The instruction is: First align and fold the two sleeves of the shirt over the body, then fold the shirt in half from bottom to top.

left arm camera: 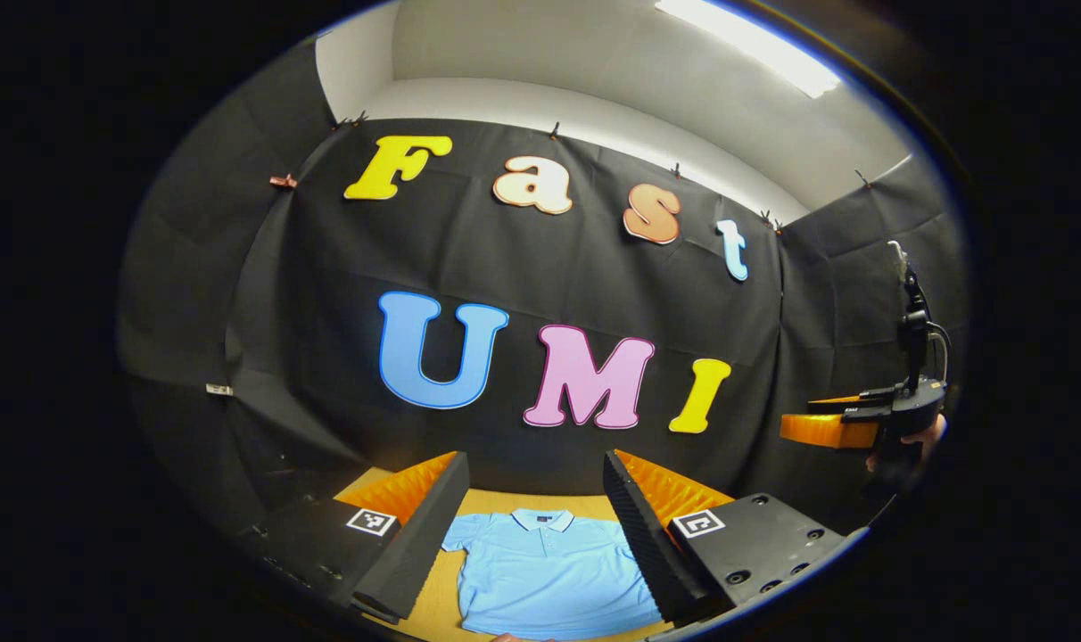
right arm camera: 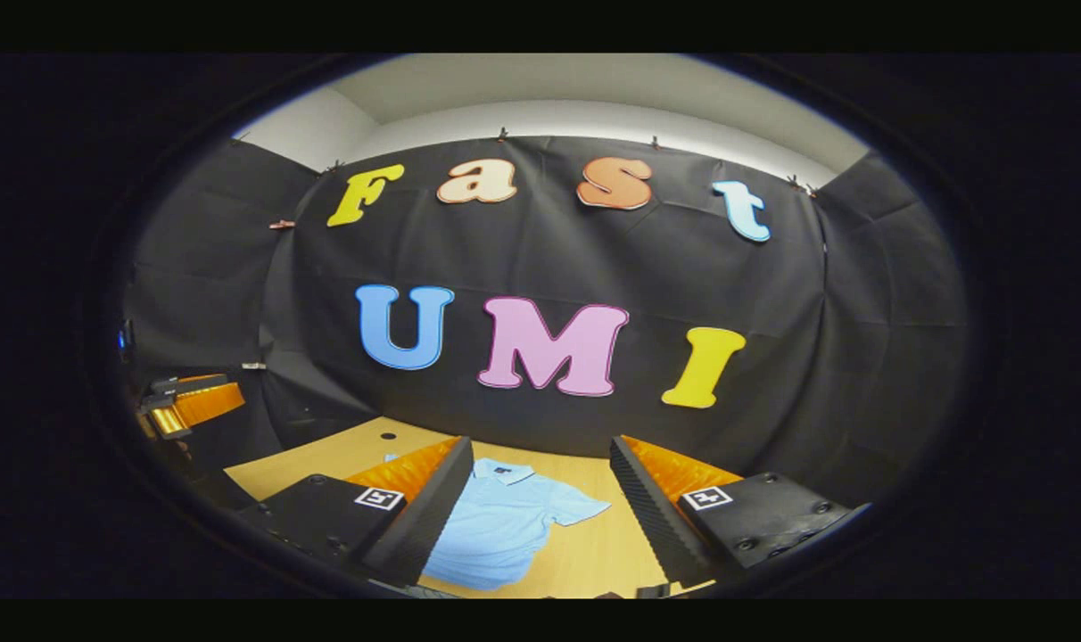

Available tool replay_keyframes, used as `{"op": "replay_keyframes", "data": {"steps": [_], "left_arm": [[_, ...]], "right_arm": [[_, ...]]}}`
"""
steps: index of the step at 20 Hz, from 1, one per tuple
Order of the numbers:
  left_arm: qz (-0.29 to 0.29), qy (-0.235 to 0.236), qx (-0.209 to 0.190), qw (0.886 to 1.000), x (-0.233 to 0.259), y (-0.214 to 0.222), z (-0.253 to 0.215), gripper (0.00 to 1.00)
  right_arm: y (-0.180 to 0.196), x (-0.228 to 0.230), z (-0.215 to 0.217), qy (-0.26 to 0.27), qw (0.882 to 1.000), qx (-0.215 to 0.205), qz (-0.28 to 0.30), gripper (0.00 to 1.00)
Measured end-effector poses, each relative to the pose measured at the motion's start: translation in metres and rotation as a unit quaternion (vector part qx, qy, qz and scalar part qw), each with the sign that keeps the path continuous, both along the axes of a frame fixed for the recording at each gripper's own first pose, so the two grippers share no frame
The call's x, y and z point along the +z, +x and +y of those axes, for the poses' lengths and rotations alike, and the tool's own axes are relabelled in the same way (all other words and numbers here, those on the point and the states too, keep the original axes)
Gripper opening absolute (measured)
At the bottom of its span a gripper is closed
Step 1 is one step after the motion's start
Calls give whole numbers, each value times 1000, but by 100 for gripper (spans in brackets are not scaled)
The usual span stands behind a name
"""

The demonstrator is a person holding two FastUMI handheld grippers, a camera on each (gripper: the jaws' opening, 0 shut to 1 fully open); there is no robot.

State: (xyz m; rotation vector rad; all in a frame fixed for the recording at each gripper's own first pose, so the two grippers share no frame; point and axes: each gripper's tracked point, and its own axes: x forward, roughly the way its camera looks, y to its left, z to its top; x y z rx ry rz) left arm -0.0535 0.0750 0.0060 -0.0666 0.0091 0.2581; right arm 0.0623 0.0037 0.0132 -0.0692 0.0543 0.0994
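A light blue polo shirt [left arm camera: 549,571] lies flat on the wooden table [left arm camera: 442,615], front up, its collar toward the back wall. My left gripper [left arm camera: 533,481] hovers well above it, open, with the shirt showing between its two fingers and nothing held. One short sleeve [left arm camera: 458,535] spreads out to the left. In the right gripper view the shirt [right arm camera: 496,526] lies below and left of centre, with a sleeve [right arm camera: 581,510] stretched out to the right. My right gripper [right arm camera: 540,455] is also open, empty and high above the table.
The black cloth wall stands just behind the table's far edge. Bare table [right arm camera: 344,455] with a small hole [right arm camera: 387,437] extends left of the shirt. The right gripper [left arm camera: 817,426], held by a hand [left arm camera: 928,435], hangs at the far right; the left gripper [right arm camera: 193,399] shows at the left.
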Motion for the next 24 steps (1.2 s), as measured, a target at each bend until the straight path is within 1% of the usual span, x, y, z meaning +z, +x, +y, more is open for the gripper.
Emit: {"op": "replay_keyframes", "data": {"steps": [3, 5, 7, 10, 14, 15, 16, 18, 20, 22, 24], "left_arm": [[4, -13, 2, 1000, -6, 10, 2, 97], [5, -8, 2, 1000, -4, 18, 2, 97], [8, 8, 9, 1000, -5, 31, 8, 97], [13, -2, 23, 1000, -9, 56, 14, 97], [24, -11, 49, 998, -20, 103, 23, 97], [28, -10, 51, 998, -25, 118, 23, 97], [38, -8, 53, 998, -31, 134, 23, 97], [61, -2, 59, 996, -47, 167, 21, 97], [63, 6, 53, 997, -51, 203, 14, 97], [65, 8, 57, 996, -57, 222, 12, 97], [77, 15, 74, 994, -67, 230, 17, 97]], "right_arm": [[22, -10, -5, 0, 1000, 11, 23, 97], [41, -16, -11, 0, 999, 15, 37, 97], [73, -27, -23, -8, 998, 12, 55, 97], [125, -48, -37, -5, 997, 17, 80, 97], [209, -104, -64, 11, 991, 23, 134, 97], [234, -126, -70, 13, 988, 28, 152, 95], [250, -146, -74, 13, 986, 34, 166, 97], [278, -185, -79, 14, 979, 51, 196, 96], [305, -235, -88, 11, 971, 63, 231, 97], [323, -286, -98, 6, 958, 62, 279, 98], [335, -330, -101, 11, 942, 74, 326, 97]]}}
